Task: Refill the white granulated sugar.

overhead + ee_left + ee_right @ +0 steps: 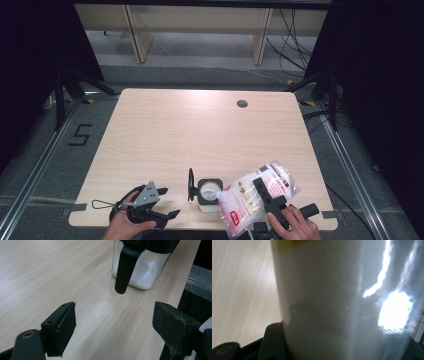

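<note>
Your right gripper (pixel 267 192) sits at the near edge of the pale wooden table (pixel 200 130), and its black jaws are clamped on a clear plastic bag of white granules with red printing (pixel 255 196). Seen from the right gripper view, the bag (pixel 332 302) presses right up against the lens, with one jaw's black pad tight against its lower left side and the wood grain of the table running past on the left. From above, the bag is tilted, its lower end pointing left and down toward the mouth of a small square clear jar with a black rim (pixel 208 192), and that end reaches just over the jar's opening. Whether anything is leaving the bag you cannot tell.

That jar stands close to the near edge, between your two hands. Its round black lid (pixel 191 184) is swung up on edge at the jar's left side. The left gripper view shows the jar (pixel 147 270) already holding a layer of white granules at the bottom, with a black latch tab (pixel 123 270) hanging down its front.

Your left gripper (pixel 150 207) rests low over the table, left of the jar and apart from it. Its jaws stand wide apart with only bare wood between them.
</note>
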`<control>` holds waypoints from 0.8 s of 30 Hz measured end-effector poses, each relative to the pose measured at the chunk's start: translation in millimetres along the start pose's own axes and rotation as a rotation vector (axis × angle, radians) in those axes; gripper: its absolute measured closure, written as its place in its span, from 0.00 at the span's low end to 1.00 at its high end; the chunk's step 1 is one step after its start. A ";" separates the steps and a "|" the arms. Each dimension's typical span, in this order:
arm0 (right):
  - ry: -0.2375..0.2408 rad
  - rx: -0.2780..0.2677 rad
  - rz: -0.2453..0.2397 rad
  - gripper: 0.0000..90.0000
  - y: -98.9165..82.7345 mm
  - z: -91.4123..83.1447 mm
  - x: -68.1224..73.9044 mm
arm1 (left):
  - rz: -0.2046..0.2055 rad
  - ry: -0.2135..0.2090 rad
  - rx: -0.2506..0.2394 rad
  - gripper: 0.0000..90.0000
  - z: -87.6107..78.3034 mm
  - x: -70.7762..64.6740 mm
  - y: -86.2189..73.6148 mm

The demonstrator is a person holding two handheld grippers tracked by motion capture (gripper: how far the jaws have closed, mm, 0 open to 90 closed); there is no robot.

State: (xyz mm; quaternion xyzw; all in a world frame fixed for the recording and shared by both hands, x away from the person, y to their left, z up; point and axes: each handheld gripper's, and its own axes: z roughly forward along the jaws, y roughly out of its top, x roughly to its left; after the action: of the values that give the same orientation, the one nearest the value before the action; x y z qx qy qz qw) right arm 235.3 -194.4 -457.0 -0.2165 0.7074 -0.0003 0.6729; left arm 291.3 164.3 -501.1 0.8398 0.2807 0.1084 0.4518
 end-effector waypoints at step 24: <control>0.013 -0.012 0.033 0.53 -2.6 1.1 1.0 | 0.000 0.000 0.000 0.21 0.1 0.3 0.0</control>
State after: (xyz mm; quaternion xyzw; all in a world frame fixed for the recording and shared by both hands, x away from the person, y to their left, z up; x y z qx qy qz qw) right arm 237.1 -196.7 -457.3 -0.2086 0.7153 0.0137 0.6668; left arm 291.6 164.4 -501.2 0.8399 0.2808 0.1082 0.4517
